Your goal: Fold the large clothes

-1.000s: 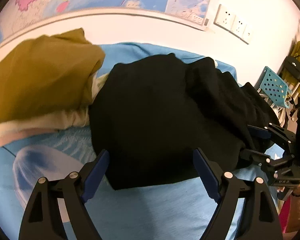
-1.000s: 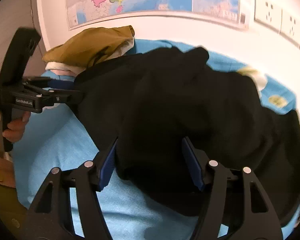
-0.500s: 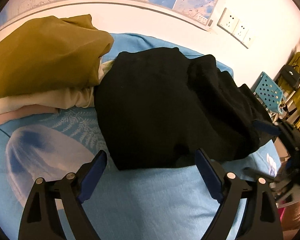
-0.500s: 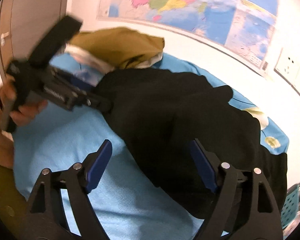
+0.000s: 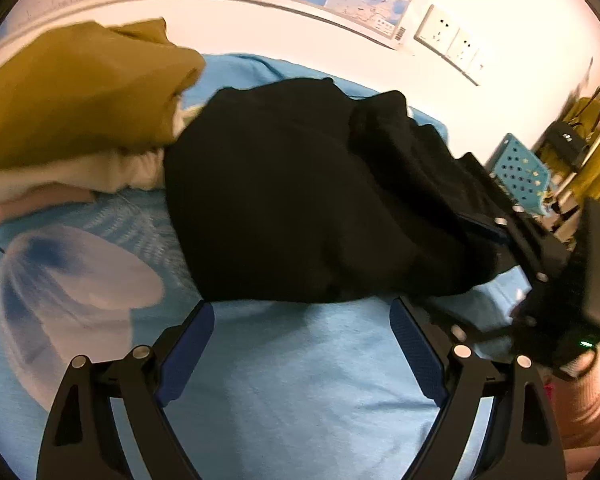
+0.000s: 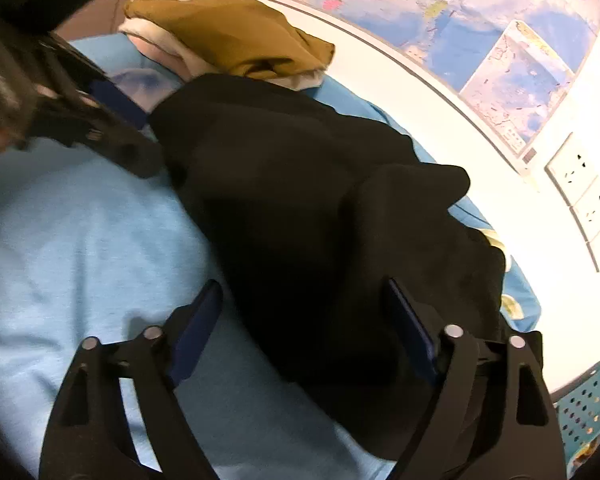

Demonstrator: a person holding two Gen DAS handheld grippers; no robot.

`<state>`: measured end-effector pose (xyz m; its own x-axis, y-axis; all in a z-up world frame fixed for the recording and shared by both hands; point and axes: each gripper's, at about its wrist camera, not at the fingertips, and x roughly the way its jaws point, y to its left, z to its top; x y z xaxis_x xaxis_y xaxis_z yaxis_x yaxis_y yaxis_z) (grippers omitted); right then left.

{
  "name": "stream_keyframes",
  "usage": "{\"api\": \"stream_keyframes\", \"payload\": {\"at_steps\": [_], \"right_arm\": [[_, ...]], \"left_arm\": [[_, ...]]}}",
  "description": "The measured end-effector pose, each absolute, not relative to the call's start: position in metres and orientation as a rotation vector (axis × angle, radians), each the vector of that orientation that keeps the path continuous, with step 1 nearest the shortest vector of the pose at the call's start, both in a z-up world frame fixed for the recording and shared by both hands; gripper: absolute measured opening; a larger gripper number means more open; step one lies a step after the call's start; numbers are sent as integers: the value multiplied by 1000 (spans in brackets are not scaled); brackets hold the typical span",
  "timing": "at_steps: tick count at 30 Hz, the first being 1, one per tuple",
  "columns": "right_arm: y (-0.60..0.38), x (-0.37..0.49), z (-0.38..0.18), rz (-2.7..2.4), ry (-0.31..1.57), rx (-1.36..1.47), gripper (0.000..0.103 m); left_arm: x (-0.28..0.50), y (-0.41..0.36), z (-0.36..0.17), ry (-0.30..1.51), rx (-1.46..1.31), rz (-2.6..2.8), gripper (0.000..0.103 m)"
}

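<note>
Left gripper (image 5: 302, 322): jaws wide, nothing between them, over blue sheet (image 5: 300, 380); we see black garment (image 5: 300, 200) at 12 o'clock, mustard pile (image 5: 72, 92) at 10.

Right gripper (image 6: 304, 308): jaws closing, garment's (image 6: 300, 200) near edge between them, pads not yet pressing. Wall map (image 6: 440, 12) at 1.

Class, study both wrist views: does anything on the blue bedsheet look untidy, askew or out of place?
Yes. The black fabric garment lies rumpled on the light blue bedsheet, with a bunched ridge along its right side, and its far-left edge butts against the stack topped by a mustard-brown folded cloth. Nothing looks spilled or damaged.
</note>
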<state>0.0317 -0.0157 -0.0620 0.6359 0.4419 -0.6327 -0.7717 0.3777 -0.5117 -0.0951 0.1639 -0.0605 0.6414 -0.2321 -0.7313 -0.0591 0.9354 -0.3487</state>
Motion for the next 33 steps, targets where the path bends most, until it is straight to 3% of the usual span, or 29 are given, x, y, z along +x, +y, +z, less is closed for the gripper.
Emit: {"api": "stream_keyframes", "payload": {"at_steps": [2,4,6,9,19,24,26,29,33], "right_arm": [[-16,39,-61,825,450,-844,62],[-20,48,-50,858,484,-776,42],[-26,56,-35,885,517,-675,34],[-35,68,-18,918,549,-546,32],[-43,71,-22,956,598,-442,34],[-47,73,-22,977,624,-394,37],[-53,76,-20,992,656,-336,39],[-69,73,-14,1038,707,-230,53],[-126,71,-7,1111,802,48,67]], "left_arm": [[-95,162,-65,888,-399,-137,86],[-93,157,-68,902,-417,-167,86],[-92,152,-69,905,-435,-204,86],[-84,148,-70,899,-515,-283,86],[-33,170,-82,816,-900,-346,86],[-17,172,-81,802,-932,-305,86],[-7,177,-82,796,-933,-281,86],[5,175,-79,826,-874,-236,84],[9,169,-78,862,-770,-189,55]]}}
